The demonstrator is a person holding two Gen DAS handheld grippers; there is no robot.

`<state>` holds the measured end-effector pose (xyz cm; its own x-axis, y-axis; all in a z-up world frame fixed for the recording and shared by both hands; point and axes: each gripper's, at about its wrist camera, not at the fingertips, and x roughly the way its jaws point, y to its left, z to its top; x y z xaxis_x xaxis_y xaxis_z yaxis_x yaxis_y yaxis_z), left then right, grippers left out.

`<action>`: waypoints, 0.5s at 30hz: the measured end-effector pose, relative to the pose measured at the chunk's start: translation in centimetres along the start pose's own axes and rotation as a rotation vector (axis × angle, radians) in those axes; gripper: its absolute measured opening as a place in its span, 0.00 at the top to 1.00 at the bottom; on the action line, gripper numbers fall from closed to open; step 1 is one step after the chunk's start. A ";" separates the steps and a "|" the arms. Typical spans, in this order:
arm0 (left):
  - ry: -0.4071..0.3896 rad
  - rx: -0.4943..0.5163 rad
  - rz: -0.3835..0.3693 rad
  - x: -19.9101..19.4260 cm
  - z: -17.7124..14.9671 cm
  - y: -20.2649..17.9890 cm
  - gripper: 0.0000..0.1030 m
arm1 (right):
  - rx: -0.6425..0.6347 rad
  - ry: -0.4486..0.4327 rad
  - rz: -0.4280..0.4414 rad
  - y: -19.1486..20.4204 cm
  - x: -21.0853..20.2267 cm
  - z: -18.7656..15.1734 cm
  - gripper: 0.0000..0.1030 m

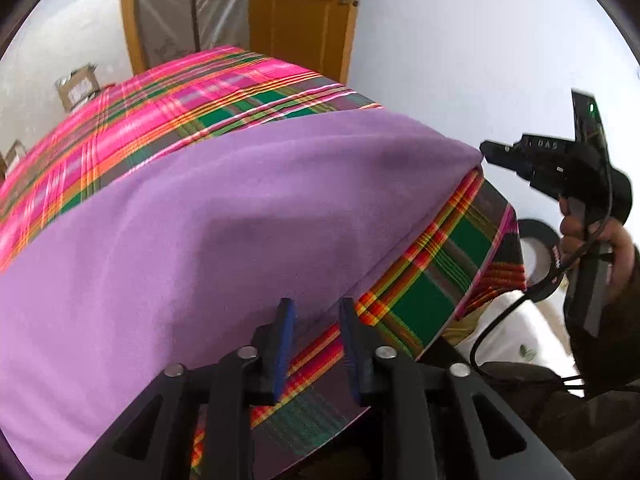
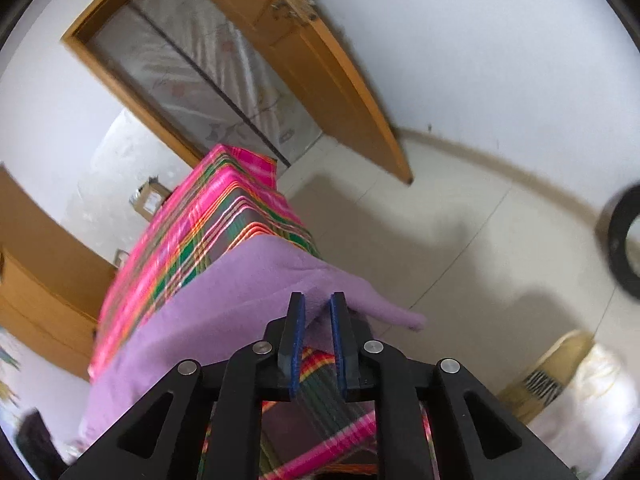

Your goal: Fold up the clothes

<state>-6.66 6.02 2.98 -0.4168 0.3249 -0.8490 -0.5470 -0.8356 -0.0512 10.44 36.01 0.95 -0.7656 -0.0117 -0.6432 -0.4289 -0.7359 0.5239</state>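
The left hand-held gripper (image 1: pixel 316 312) stands narrowly parted, pads clear of the purple cloth (image 1: pixel 200 232) just ahead of it. The right hand-held gripper (image 2: pixel 318 308) is likewise slightly apart over the cloth's near edge. Beyond, the plaid-covered table (image 1: pixel 160 96) carries the cloth.

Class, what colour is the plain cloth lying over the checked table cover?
Lilac purple, unpatterned; the cloth shows best in the left wrist view.
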 end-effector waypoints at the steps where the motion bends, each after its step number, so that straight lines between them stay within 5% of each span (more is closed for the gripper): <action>1: 0.002 0.016 0.009 0.2 0.1 -0.2 0.71 | -0.008 0.001 0.004 0.1 -0.1 -0.1 0.83; 9: 0.001 0.037 0.024 0.6 0.4 -0.4 0.73 | -0.024 -0.022 -0.007 0.6 -1.1 -0.5 0.80; 15: -0.014 -0.009 -0.054 0.5 0.3 0.3 0.98 | -0.060 -0.079 -0.042 1.5 -2.4 -0.7 0.79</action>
<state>-7.32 6.07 2.69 -0.3967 0.3758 -0.8375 -0.5628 -0.8203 -0.1016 11.94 34.44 2.86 -0.7840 0.0711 -0.6167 -0.4334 -0.7739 0.4618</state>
